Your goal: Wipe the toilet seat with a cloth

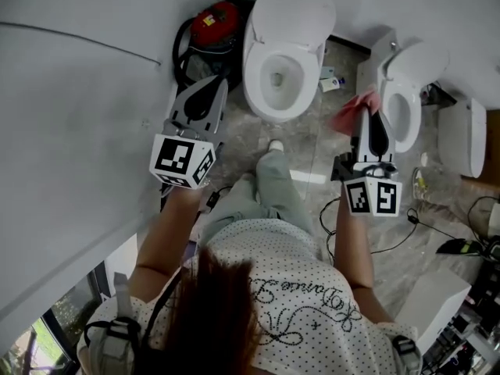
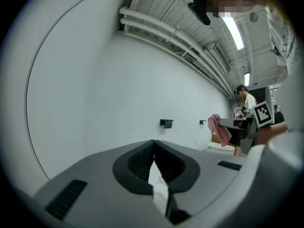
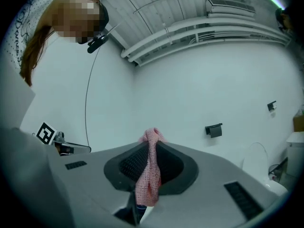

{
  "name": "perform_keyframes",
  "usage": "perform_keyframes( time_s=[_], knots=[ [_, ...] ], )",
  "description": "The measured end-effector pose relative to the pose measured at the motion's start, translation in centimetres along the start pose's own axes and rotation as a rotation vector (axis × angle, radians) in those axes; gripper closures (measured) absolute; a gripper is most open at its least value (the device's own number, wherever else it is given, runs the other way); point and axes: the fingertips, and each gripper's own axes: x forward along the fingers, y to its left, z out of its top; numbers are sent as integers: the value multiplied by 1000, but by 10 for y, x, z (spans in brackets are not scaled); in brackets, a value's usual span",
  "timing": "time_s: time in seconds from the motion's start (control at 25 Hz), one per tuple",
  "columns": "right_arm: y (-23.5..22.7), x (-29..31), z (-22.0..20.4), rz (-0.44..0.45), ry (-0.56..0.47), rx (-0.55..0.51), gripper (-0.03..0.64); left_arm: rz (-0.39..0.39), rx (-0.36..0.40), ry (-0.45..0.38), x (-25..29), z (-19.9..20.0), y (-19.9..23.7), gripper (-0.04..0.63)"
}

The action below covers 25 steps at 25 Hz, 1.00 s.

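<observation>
A white toilet (image 1: 281,73) with its lid up stands ahead of me in the head view, its seat (image 1: 262,100) down around the bowl. My right gripper (image 1: 367,109) is shut on a pink cloth (image 1: 353,109), which hangs from its tips to the right of that toilet, in front of a second white toilet (image 1: 406,92). In the right gripper view the pink cloth (image 3: 148,172) drapes between the closed jaws. My left gripper (image 1: 212,84) is shut with nothing in it, left of the toilet. The left gripper (image 2: 153,144) points at a bare white wall.
A red and black vacuum-like device (image 1: 207,33) sits left of the toilet by the wall. Black cables (image 1: 391,244) run across the grey floor at right. A white box (image 1: 437,307) stands at lower right. Toilet paper holders (image 2: 166,123) hang on the wall.
</observation>
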Motion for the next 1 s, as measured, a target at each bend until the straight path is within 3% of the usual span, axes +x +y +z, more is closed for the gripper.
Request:
perform_keyframes(
  time_s=[0.2, 0.44, 0.76, 1.0],
  knots=[
    [-38, 49, -12, 44, -5, 23, 554, 31, 0, 8, 48, -5, 5, 594],
    [-81, 121, -3, 126, 2, 57, 554, 100, 5, 26, 102, 16, 17, 594],
    [-98, 197, -3, 237, 2, 84, 554, 199, -10, 19, 146, 29, 41, 594],
    [-99, 213, -6, 246, 16, 93, 554, 205, -9, 15, 161, 32, 48, 594]
  ],
)
